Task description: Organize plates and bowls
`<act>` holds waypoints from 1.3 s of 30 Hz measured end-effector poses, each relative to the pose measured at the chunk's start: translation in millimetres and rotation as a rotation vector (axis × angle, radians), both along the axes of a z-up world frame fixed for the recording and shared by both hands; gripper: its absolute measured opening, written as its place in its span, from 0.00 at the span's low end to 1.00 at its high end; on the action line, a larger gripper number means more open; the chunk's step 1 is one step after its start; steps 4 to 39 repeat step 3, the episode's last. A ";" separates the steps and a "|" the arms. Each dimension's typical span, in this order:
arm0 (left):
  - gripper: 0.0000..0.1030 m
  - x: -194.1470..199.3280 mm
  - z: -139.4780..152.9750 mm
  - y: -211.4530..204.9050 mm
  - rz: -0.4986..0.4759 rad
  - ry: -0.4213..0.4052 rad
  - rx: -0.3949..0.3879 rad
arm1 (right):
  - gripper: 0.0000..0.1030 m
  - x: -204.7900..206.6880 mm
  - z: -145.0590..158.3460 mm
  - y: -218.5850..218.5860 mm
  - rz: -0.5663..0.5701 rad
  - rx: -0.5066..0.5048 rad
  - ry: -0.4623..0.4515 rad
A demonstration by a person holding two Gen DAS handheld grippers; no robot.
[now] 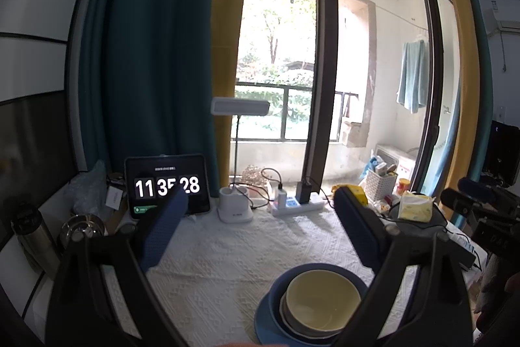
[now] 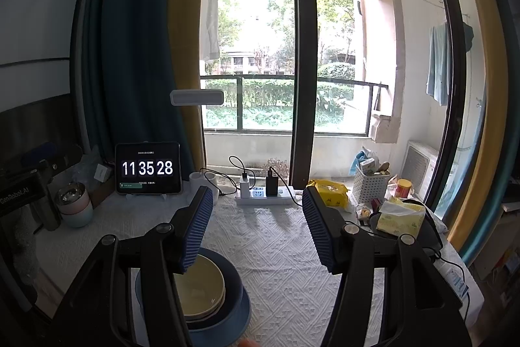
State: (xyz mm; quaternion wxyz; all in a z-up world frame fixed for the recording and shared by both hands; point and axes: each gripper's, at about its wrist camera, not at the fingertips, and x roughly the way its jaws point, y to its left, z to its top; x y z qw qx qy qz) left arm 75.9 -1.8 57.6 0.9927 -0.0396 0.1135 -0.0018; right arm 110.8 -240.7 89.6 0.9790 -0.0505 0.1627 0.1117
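A stack of dishes stands on the white tablecloth near the front edge: a pale yellow bowl (image 1: 323, 295) nested in a dark blue bowl (image 1: 276, 301), on a blue plate (image 1: 261, 319). In the right wrist view the same yellow bowl (image 2: 203, 285) sits in the blue bowl (image 2: 234, 291) at lower left, partly behind the left finger. My left gripper (image 1: 260, 202) is open above the cloth, with the stack low between its fingers. My right gripper (image 2: 258, 197) is open too, empty, with the stack to its left.
At the table's back stand a tablet clock (image 2: 148, 168), a desk lamp (image 1: 235, 204), a power strip (image 2: 265, 195) with cables, a steel cup (image 2: 73, 204), a yellow packet (image 2: 328, 189), a tissue pack (image 2: 401, 217) and a white basket (image 2: 370, 182). A glass door is behind.
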 end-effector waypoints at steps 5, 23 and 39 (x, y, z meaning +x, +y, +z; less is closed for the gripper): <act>0.90 -0.3 -0.4 -1.0 -0.008 -0.014 -0.001 | 0.59 0.0 -1.1 -0.1 0.002 0.000 0.001; 0.90 -0.3 -0.4 -1.0 -0.008 -0.014 -0.001 | 0.59 0.0 -1.1 -0.1 0.002 0.000 0.001; 0.90 -0.3 -0.4 -1.0 -0.008 -0.014 -0.001 | 0.59 0.0 -1.1 -0.1 0.002 0.000 0.001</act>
